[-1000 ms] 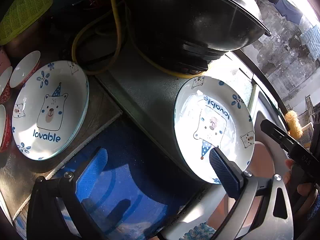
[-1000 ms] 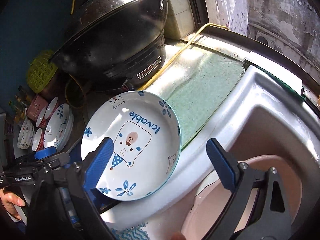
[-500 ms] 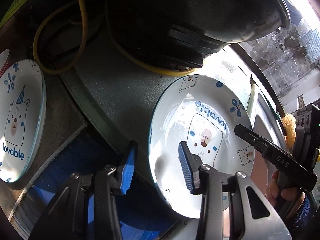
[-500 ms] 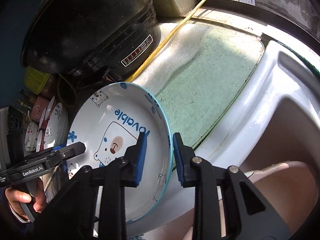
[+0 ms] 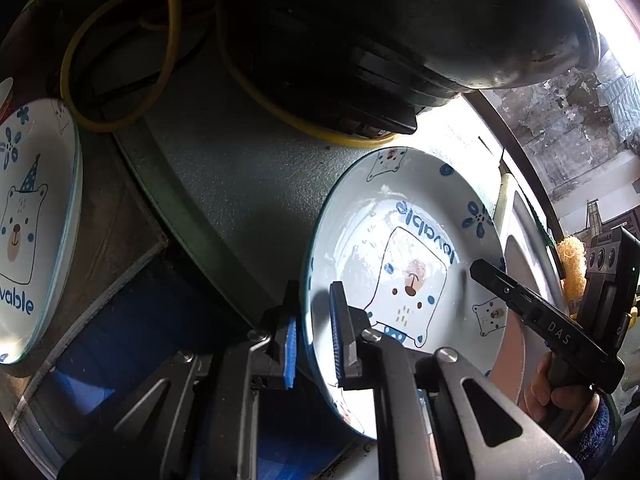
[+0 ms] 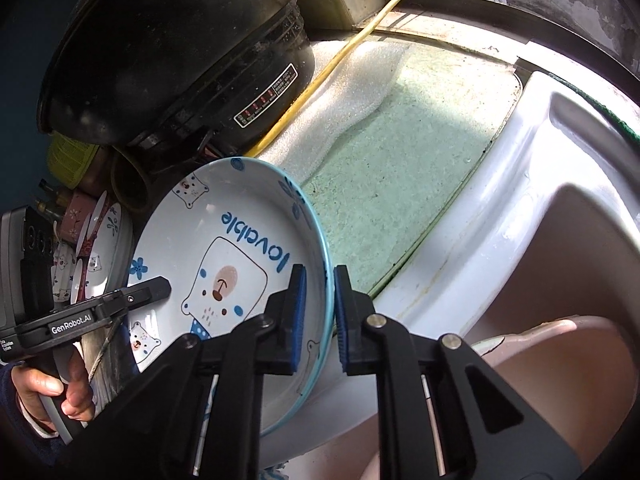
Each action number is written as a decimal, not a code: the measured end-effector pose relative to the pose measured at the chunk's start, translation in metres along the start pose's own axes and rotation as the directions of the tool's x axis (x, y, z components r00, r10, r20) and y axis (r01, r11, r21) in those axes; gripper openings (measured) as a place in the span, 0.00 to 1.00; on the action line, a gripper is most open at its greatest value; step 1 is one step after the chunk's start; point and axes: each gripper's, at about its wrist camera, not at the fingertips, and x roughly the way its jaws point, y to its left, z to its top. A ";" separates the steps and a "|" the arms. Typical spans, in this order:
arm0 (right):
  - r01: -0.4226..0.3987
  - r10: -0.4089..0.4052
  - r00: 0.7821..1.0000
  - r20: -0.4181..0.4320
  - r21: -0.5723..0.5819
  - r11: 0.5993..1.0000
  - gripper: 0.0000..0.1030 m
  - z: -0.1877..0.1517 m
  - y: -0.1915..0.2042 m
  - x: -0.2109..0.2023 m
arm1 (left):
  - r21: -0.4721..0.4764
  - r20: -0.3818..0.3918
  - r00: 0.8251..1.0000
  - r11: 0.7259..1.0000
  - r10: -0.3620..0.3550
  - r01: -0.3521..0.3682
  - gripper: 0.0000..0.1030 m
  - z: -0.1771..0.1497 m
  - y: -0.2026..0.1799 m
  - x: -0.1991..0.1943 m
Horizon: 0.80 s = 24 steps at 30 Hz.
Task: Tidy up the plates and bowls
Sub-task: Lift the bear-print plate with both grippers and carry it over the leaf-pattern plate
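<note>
A white "lovable" bear plate [image 5: 416, 256] with a blue rim rests by the sink edge; it also shows in the right wrist view [image 6: 224, 264]. My left gripper [image 5: 314, 342] is shut on its left rim, one blue pad on each face. My right gripper [image 6: 320, 316] is shut on the opposite rim. A second bear plate [image 5: 32, 224] lies at the far left on the counter, and in the right wrist view [image 6: 104, 248] it sits among small bowls [image 6: 64, 268].
A large black wok on its cooker [image 6: 172, 52] stands just behind the plate. A yellow hose [image 5: 256, 92] loops around it. A white sink [image 6: 560, 184] with a pink basin [image 6: 568, 380] is at the right. A green mat [image 6: 400, 168] covers the counter.
Both grippers closed from wide open onto opposite rims of the bear plate. The plate now sits closer and more tilted in both views.
</note>
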 end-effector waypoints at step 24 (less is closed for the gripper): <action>-0.040 0.040 0.999 -0.004 -0.042 0.998 0.13 -0.014 0.047 -0.005 | -0.051 0.056 0.997 0.998 0.045 -0.042 0.12 -0.016 0.024 -0.043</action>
